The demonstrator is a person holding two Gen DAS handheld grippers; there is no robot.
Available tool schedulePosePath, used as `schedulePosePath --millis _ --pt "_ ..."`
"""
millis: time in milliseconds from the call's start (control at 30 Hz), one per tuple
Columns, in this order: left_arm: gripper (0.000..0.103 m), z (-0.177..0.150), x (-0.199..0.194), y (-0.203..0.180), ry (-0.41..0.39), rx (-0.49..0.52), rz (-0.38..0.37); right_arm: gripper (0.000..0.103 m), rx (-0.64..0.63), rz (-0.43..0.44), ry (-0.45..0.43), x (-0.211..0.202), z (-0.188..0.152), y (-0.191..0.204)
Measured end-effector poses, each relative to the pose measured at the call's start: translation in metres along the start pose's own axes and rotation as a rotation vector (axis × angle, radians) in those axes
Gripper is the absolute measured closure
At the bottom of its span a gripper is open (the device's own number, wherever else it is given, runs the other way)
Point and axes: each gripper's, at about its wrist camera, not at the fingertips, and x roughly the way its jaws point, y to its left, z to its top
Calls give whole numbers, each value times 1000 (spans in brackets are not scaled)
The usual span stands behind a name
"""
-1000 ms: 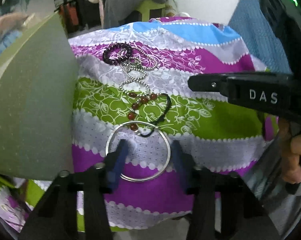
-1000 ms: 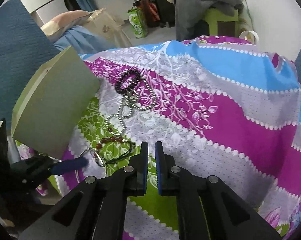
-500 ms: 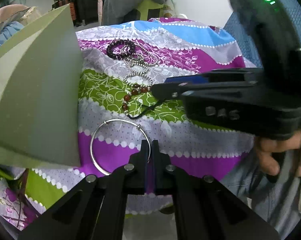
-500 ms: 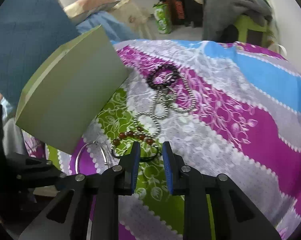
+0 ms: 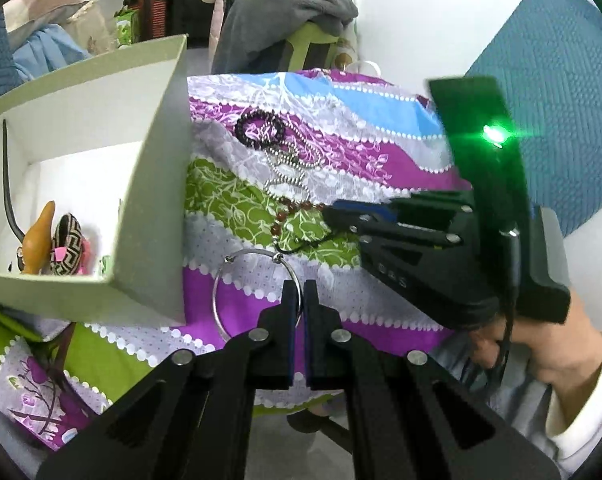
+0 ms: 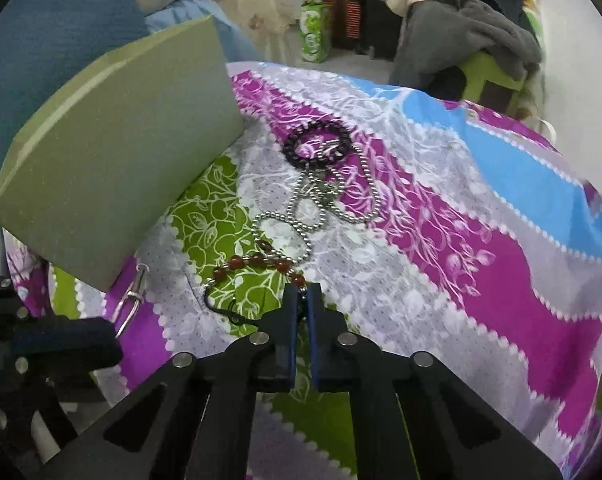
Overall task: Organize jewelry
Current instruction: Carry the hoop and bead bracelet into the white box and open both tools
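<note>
Left wrist view: left tool (image 5: pixel 299 300) clamped on bangle (image 5: pixel 237 260), box (image 5: pixel 157 208) hiding nearby cloth (image 5: pixel 341 152).

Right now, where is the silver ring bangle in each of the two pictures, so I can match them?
Left wrist view: silver bangle at lower centre, its right side between the left tongs.
Right wrist view: bangle at left edge, seen edge-on, below the box corner.
Shared landmark: green box beside it.
</note>
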Motion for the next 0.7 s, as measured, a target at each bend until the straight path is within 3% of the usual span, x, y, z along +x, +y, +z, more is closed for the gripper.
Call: schedulePosePath --millis 300,700 --pt "101 15 -23 1 -46 -5 -40 101 124 2 -60 -46 -8 3" --pt "101 41 -55 1 -96 -21 -77 101 164 -75 -102 -91 9 14"
